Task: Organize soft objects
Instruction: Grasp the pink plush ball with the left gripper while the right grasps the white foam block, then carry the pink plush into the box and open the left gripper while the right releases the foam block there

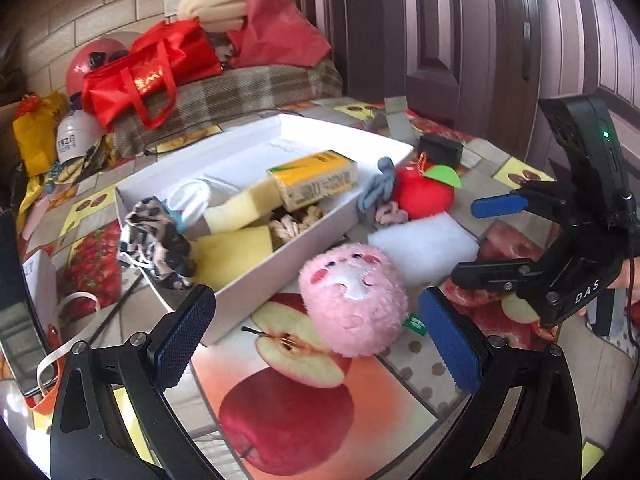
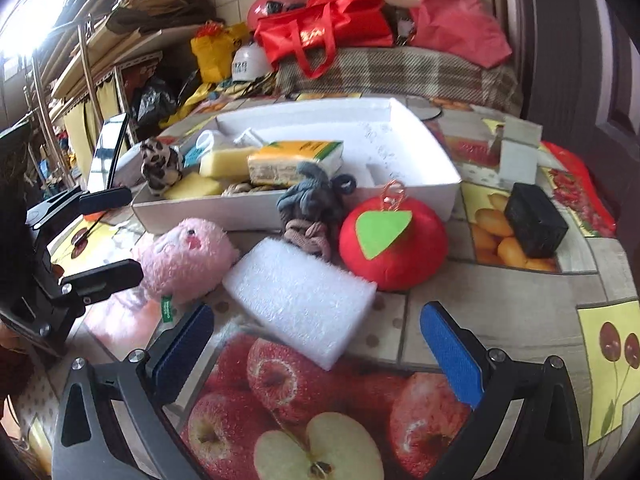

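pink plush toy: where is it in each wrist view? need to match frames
Left wrist: pink plush toy at lower centre, just ahead of the open left gripper.
Right wrist: left of centre, beside the white foam block.
Shared landmark: the white box right behind it.

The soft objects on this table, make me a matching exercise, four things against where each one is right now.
Things:
1. pink plush toy
2. yellow tissue pack
3. white foam block
4. leopard-print scrunchie

Places:
A. inside the white box
B. draped over the box's rim
C. on the table between the left gripper fingers
D. on the table ahead of the right gripper

Pairs: 1-C, 2-A, 3-D, 4-B
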`<state>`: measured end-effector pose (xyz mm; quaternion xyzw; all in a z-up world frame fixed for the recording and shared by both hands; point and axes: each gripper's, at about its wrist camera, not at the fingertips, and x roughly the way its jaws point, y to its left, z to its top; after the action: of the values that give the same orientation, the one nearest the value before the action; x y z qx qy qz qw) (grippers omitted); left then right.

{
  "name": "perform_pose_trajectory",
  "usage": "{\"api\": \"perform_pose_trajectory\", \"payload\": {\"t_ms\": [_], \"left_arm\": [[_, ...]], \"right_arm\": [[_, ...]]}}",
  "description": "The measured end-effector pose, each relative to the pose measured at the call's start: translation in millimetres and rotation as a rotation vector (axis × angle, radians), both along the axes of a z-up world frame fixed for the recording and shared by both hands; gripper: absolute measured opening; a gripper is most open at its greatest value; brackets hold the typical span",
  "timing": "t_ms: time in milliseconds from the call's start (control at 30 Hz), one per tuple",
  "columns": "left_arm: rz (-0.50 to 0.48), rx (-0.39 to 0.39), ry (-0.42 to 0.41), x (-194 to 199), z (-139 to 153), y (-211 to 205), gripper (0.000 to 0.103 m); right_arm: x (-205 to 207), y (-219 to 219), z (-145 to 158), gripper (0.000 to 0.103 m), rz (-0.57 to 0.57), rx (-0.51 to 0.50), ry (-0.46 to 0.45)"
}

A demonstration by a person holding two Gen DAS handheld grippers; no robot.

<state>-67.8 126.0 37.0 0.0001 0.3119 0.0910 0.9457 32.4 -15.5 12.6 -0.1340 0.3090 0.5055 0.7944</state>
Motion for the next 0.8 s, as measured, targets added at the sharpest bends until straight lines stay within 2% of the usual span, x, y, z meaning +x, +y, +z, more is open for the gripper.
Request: {"api": "perform_pose_trajectory", "payload": {"t_ms": [133,367,500,533,667,767,800], "left_arm": [[-0.021,0.002,0.073,14,-7,-5,0.103],[-0.022,-0.050,0.145,25,-17,1,0.102],[-0.031,-0.053,0.168,27,-20,0,0.102],[-0.032,-0.050,0.177,28,-21,-1,0.101],[-0.035,-0.041,0.194,31,-23,-2,0.079],[-0.021,-0.040,0.163,26,-19,0,0.057],[-0.028,-0.057,0.150,24,-17,3,0.054]], "right_arm": [[5,21,-13,0.103,0.034,-0.098,0.043],[0,48,-14,0.103,0.111,-0.175,-0.053],[-1,46,-15,0.102,0.137,-0.166,-0.052],[0,45,-15,0.099,0.140,-0.163,-0.053],[-9,43,-12,0.074,0.197,-0.143,-0.079],[-13,39,-12,0.072,0.203,-0.146,-0.093],[-13,35,-12,0.071,0.206,-0.142,-0.088]]}}
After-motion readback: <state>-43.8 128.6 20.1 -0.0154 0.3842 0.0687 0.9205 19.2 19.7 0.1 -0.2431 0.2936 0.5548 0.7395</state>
